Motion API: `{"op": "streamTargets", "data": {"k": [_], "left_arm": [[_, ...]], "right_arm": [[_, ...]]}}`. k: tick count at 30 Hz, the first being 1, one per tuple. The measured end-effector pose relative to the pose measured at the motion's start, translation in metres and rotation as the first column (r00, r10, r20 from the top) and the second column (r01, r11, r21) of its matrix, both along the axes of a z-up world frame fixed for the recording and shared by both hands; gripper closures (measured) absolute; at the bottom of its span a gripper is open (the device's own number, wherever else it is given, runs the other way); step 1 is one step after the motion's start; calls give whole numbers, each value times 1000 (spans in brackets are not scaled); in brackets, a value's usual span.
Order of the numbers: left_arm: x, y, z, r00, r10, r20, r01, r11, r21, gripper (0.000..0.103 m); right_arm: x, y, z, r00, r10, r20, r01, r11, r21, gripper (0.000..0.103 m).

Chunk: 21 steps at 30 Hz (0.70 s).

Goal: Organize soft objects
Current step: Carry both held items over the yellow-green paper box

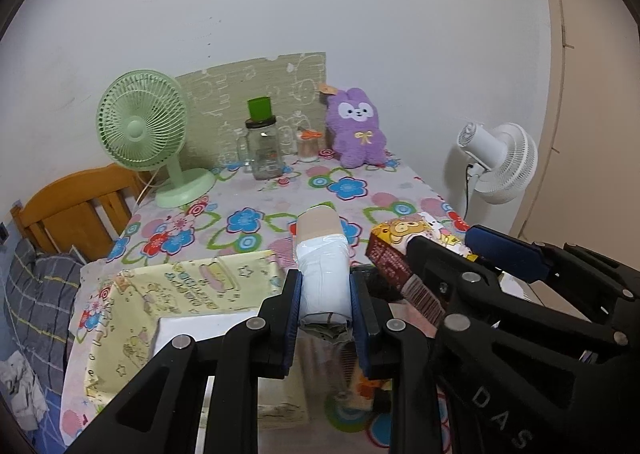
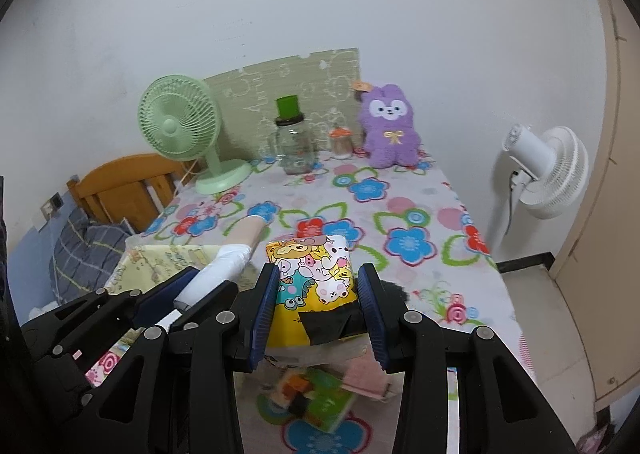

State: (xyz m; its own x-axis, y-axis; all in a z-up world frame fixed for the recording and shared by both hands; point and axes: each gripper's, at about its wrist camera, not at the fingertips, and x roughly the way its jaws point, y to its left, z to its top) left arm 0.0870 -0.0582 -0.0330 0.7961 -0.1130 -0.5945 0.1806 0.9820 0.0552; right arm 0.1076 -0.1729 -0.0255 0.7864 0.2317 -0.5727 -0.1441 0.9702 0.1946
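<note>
While the left gripper point(image 1: 325, 294) clamps a white-wrapped roll point(image 1: 322, 274) between its pads, the right gripper point(image 2: 318, 302) beside it squeezes a cartoon-printed pack point(image 2: 316, 282). Both are held above the floral table point(image 2: 400, 213). A yellow box point(image 1: 160, 302) sits just left of the roll; a purple plush point(image 1: 356, 129) stands far ahead.

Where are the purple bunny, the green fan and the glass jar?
purple bunny point(image 1: 356, 133), left wrist view, on its belly.
green fan point(image 1: 138, 129), left wrist view, on its grille.
glass jar point(image 2: 294, 151), right wrist view, on its body.
</note>
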Motion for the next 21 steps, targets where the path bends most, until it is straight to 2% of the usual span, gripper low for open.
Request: {"op": "streamTargets", "data": {"k": [21], "left_arm": [[15, 77, -16, 993, 108, -46, -108, 994, -4, 80]], "right_arm": [[27, 83, -12, 991, 121, -50, -121, 993, 4, 58]]}}
